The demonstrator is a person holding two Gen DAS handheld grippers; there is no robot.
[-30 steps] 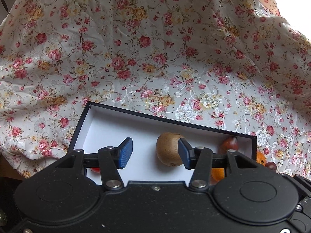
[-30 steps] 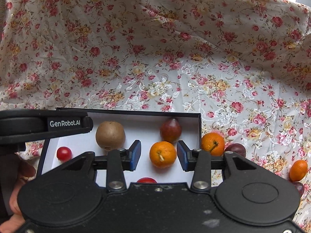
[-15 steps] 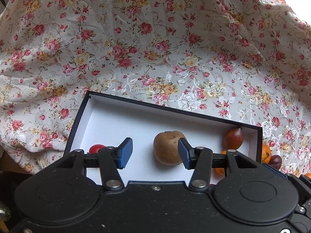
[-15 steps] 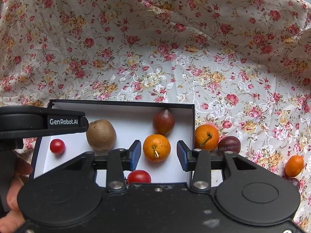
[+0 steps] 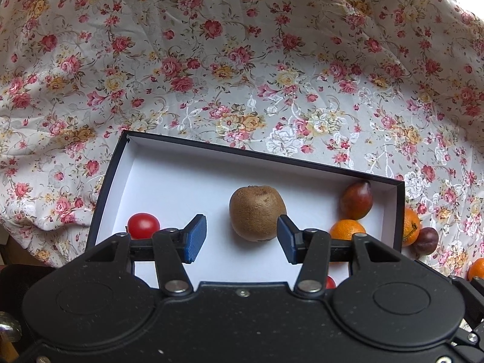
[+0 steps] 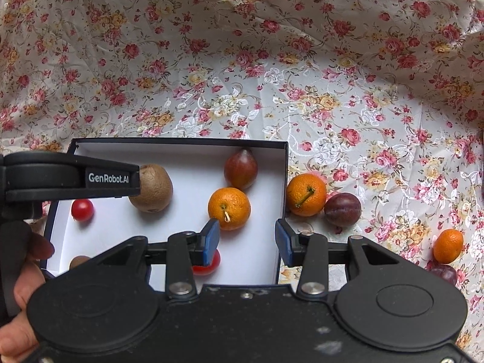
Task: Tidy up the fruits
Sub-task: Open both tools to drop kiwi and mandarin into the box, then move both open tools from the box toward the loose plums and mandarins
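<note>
**Both grippers empty above a half-filled fruit box**

Left wrist view: the left gripper (image 5: 241,239) hangs over a shallow box (image 5: 248,153) with dark walls and a white floor, lying on a flowered cloth (image 5: 242,60). Its 2 blue fingers (image 5: 196,238) are spread apart and grasp nothing. A brown kiwi (image 5: 257,211) sits on the box floor beyond the gap, nearer the right-hand finger; its long axis runs roughly left to right and its tufted end faces up and away. A cherry tomato (image 5: 143,225) lies near the left wall. A dark red pointed fruit (image 5: 356,199) rests in the far right corner, tip toward that corner, probably rolled there against the walls.

Right wrist view: the right gripper (image 6: 246,240) is likewise released and empty, straddling the box's right wall. Inside, a mandarin (image 6: 229,208) lies stem toward the camera, with a second tomato (image 6: 208,264) half hidden behind the left-hand finger. Outside, a stemmed mandarin (image 6: 306,194) touches the wall, a plum (image 6: 343,209) touches it, and a small orange fruit (image 6: 448,245) lies well apart to the right. These loose fruits appear unsorted, so the task looks partly done. A hand (image 6: 21,290) grips the other tool's handle at the left edge.
</note>
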